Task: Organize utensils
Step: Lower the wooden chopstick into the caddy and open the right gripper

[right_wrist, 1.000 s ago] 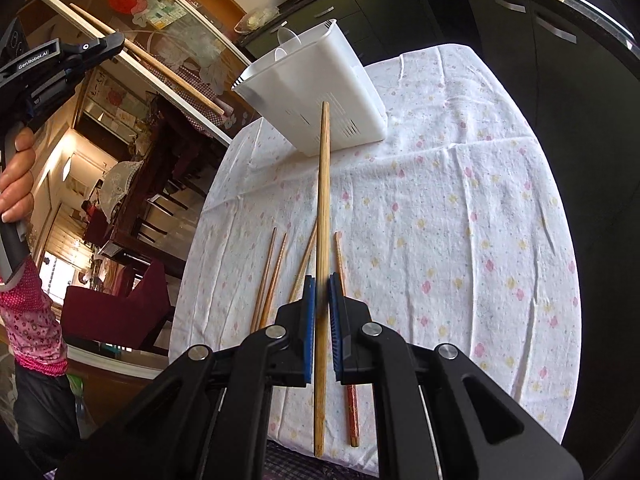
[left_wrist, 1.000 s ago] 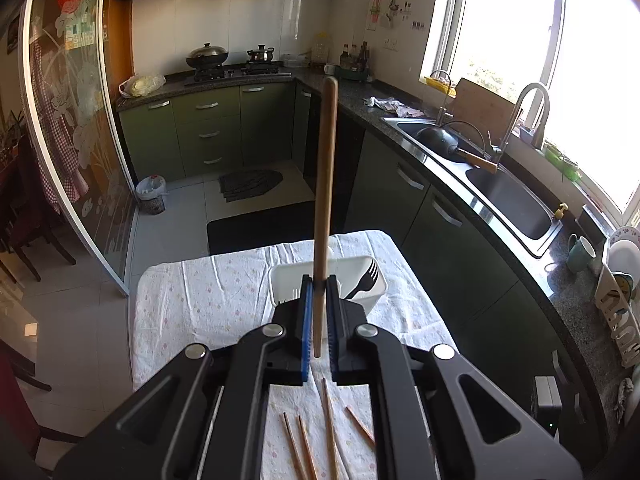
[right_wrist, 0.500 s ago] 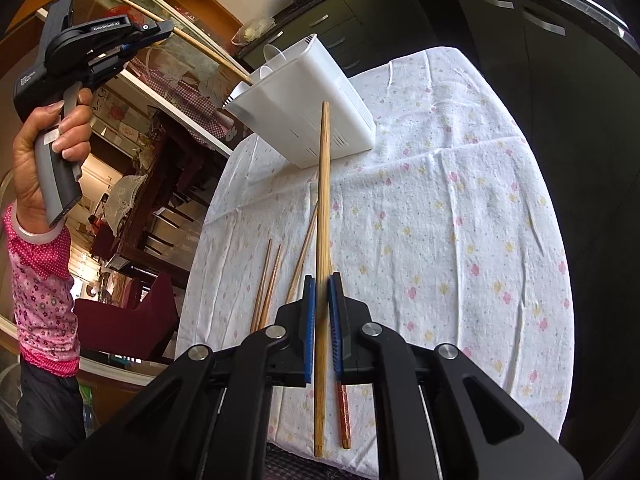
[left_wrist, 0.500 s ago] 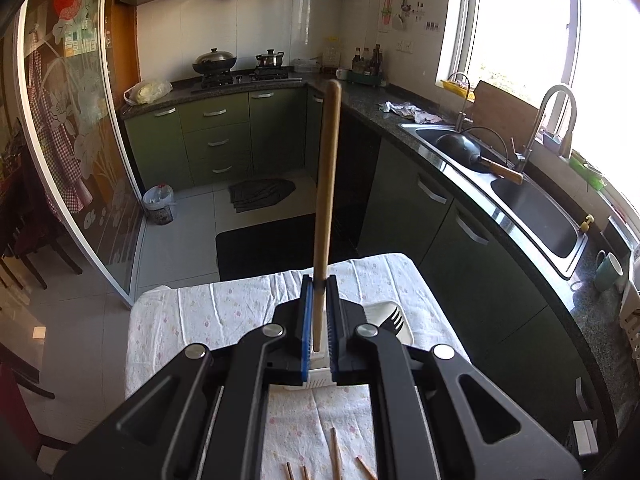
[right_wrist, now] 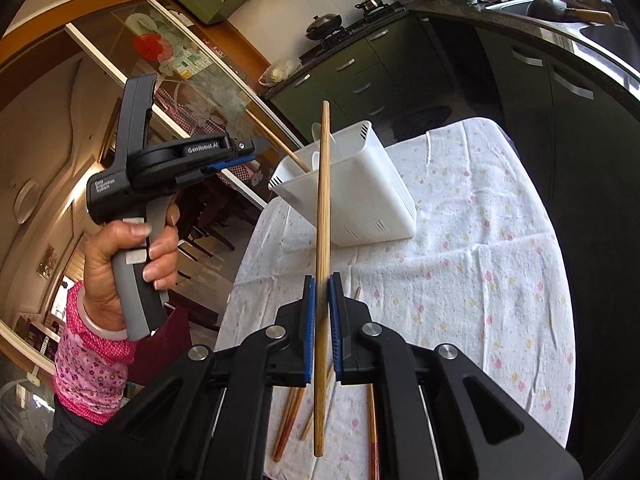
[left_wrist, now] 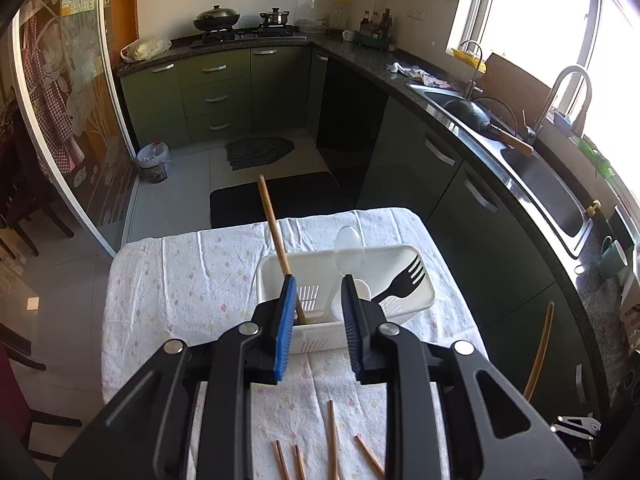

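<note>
Now: one chopstick (left_wrist: 276,240) in caddy (left_wrist: 416,304); one clamped (right_wrist: 322,264) — four loose (left_wrist: 331,436).

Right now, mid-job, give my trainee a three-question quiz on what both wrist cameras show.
1. True or false: the left gripper grips a chopstick.
2. What does the right gripper hold?
A) black fork B) long wooden chopstick C) white spoon
3. Fill in: the released chopstick leans inside the white ____.

Key:
1. False; its jaws stand open.
2. B
3. Caddy, beside the black fork.
</note>
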Tool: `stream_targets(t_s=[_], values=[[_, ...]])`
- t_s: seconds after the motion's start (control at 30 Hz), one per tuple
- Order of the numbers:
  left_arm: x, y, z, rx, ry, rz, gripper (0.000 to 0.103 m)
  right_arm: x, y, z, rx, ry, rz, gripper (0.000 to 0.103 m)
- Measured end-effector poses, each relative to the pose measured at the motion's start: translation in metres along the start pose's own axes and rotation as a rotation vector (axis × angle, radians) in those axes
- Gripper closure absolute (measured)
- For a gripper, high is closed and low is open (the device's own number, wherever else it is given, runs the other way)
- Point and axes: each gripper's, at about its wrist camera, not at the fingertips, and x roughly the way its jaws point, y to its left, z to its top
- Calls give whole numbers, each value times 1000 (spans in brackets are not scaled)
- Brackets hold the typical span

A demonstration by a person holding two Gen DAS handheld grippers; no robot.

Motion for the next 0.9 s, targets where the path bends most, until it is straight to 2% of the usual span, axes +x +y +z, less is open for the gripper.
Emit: stream_targets(t_s=[0.13, 0.23, 0.3, 0.47, 0.63, 0.77, 0.9], values=[[-38, 9, -27, -22, -76, -37, 70, 4, 16, 41, -5, -110, 35, 95], [-59, 16, -55, -15, -99, -57, 70, 7, 25, 71, -6, -226, 22, 95], [-66, 22, -75, -3, -82, -69, 70, 11, 27, 90, 4, -299, 7, 95], [-68, 39, -115, -1, -3, -70, 70, 28, 35, 121, -15, -472, -123, 95], [-62, 56, -140, -30, 83, -79, 70, 60, 42, 128, -99, -579, -231, 95], [-60, 62, -147, -26, 95, -67, 70, 89, 36, 113, -137, -573, -280, 95], [-60, 63, -146, -22, 90, -68, 70, 104, 24, 88, -158, -569, -282, 95]])
